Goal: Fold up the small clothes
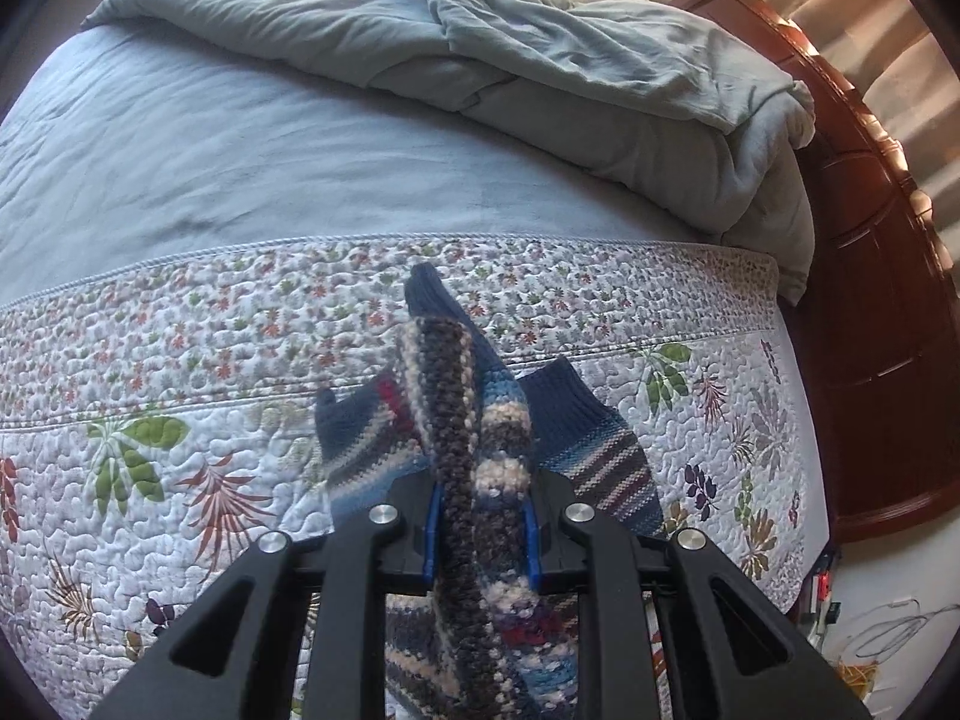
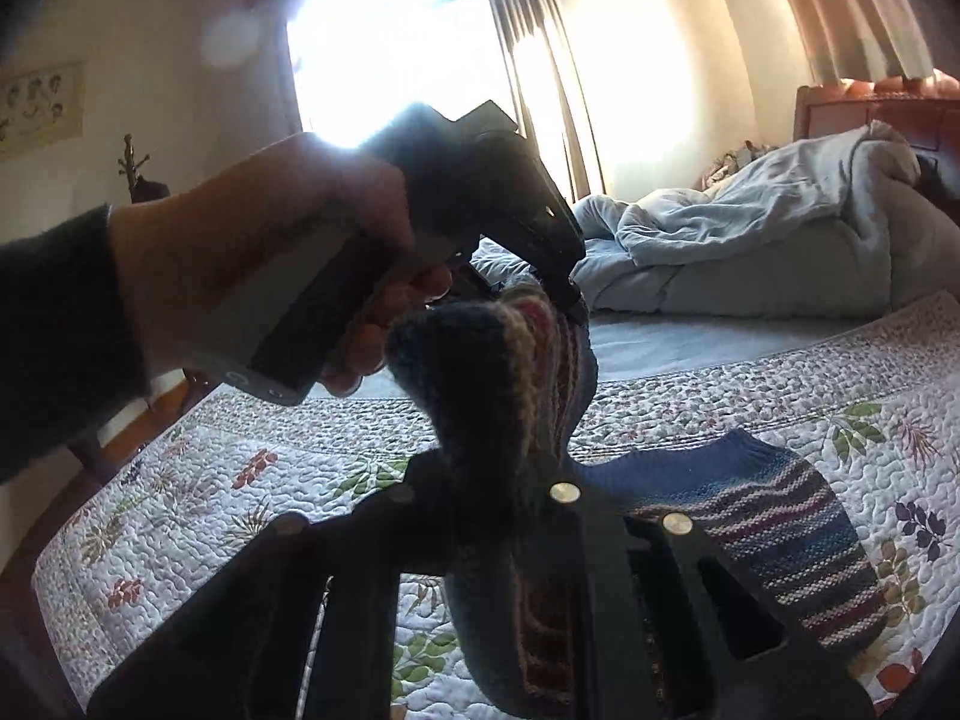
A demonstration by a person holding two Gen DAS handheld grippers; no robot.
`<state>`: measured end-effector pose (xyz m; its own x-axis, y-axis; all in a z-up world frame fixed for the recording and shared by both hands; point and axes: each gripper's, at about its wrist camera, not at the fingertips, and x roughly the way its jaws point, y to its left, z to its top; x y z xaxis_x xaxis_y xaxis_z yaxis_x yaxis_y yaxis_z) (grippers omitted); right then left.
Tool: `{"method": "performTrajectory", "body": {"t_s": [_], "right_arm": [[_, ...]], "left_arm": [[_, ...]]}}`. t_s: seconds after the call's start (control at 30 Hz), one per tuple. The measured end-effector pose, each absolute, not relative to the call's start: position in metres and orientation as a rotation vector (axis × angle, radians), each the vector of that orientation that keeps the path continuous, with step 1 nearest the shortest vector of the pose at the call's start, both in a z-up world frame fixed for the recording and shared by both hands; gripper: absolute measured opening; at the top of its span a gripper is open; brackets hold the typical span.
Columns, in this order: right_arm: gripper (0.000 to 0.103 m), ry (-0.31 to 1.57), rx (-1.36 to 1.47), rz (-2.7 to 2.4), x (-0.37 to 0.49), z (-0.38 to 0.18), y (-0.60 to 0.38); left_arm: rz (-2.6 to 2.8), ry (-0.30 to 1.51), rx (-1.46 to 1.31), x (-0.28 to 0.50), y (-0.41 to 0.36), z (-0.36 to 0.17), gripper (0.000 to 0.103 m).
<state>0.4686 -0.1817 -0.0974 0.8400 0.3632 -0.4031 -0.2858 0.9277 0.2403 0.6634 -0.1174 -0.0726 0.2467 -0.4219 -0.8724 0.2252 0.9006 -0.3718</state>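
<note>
Striped knit sock (image 1: 474, 438) was held off the floral quilt (image 1: 180, 420), clamped between both grippers. The left gripper (image 1: 480, 531) had its blue-padded fingers (image 1: 433, 525) closed on a bunched fold of the sock, pointing steeply down at the bed. In the right wrist view, the right gripper (image 2: 510, 480) was closed on the other end of the same sock, which rose toward 12 o'clock to where the left gripper pinched it. A hand (image 2: 252, 276) in a dark sleeve (image 2: 54, 348) grasped the left gripper's handle at 10 o'clock. A second striped sock (image 2: 780, 528) lay flat on the quilt at 3 o'clock from the right gripper. A rumpled grey duvet (image 1: 540, 60) lay heaped at 12 o'clock, beside a wooden headboard (image 1: 870, 276).
</note>
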Motion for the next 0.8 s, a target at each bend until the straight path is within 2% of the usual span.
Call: {"method": "performTrajectory", "body": {"t_s": [0.37, 0.8], "right_arm": [[0.011, 0.477, 0.379, 0.302, 0.476, -0.111, -0.268], [0.011, 0.549, 0.551, 0.275, 0.473, -0.146, -0.334]], "left_arm": [[-0.476, 1.277, -0.128, 0.67, -0.207, -0.091, 0.02], [-0.494, 1.317, -0.083, 0.666, -0.271, -0.128, 0.02]]}}
